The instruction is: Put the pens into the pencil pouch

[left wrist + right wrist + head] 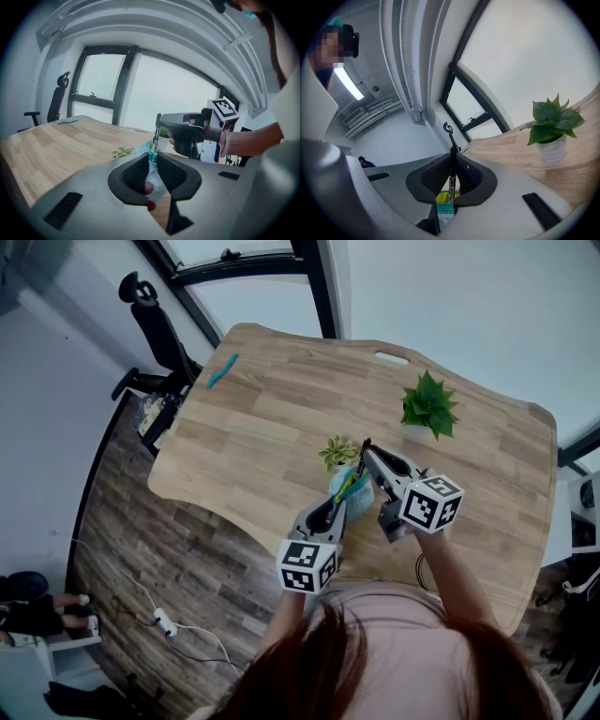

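Note:
My left gripper (339, 505) is shut on the edge of a pale blue pencil pouch (352, 487) with a teal and yellow rim, and holds it up above the wooden table (281, 418). The fabric sits pinched between the jaws in the left gripper view (152, 174). My right gripper (367, 452) is shut on a black pen (452, 171) that stands upright with its lower end at the pouch mouth (446, 202). The left gripper view shows that pen (157, 127) hanging just over the pouch rim. A teal pen (223, 369) lies alone at the table's far left corner.
A potted green plant (429, 405) stands at the back right of the table, and a small pale plant (337, 452) sits right behind the pouch. A black office chair (155, 320) stands beyond the far left corner. Cables and a power strip (164, 622) lie on the floor.

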`<act>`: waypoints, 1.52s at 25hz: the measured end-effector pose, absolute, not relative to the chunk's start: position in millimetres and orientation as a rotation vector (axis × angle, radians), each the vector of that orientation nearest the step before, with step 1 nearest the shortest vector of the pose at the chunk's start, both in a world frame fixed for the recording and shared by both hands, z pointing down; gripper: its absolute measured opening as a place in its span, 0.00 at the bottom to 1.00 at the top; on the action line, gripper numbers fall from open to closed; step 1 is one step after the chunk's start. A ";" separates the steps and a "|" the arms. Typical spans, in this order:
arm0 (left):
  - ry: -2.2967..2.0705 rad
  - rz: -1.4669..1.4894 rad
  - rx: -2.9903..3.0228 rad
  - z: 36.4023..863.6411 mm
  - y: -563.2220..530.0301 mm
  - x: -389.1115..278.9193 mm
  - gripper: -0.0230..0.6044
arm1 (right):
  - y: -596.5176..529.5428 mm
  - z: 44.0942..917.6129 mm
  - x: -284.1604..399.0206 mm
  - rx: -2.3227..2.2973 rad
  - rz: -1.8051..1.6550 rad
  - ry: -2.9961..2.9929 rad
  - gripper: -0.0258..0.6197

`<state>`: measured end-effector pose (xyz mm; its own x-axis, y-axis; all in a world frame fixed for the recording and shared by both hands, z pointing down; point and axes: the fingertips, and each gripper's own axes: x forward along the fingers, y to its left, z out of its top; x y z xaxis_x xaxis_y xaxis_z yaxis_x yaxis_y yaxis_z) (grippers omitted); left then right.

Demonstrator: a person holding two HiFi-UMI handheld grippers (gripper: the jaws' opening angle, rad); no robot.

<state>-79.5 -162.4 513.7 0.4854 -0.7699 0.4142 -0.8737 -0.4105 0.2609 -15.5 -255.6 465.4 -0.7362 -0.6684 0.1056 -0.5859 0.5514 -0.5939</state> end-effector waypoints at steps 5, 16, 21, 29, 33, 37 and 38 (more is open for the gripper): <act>-1.371 0.310 2.286 514.2 -162.5 -81.9 0.12 | -247.4 474.2 -25.0 -1.059 -0.941 2.713 0.09; -1.400 0.298 2.271 515.4 -163.0 -86.1 0.12 | -229.2 489.5 -39.2 -1.012 -0.953 2.818 0.09; -1.413 0.290 2.262 515.7 -163.9 -87.6 0.12 | -222.3 497.4 -43.9 -0.999 -0.947 2.884 0.09; -1.420 0.293 2.257 517.6 -162.4 -90.0 0.12 | -212.0 511.1 -49.9 -0.982 -0.962 3.000 0.09; -1.421 0.290 2.252 519.1 -161.1 -91.8 0.12 | -208.5 517.2 -51.6 -0.949 -1.020 3.026 0.09; -1.421 0.289 2.247 520.3 -161.4 -94.4 0.12 | -207.9 521.0 -51.5 -0.957 -1.032 3.040 0.10; -1.421 0.290 2.247 520.7 -161.7 -95.0 0.12 | -207.8 521.1 -52.0 -0.954 -1.038 3.040 0.11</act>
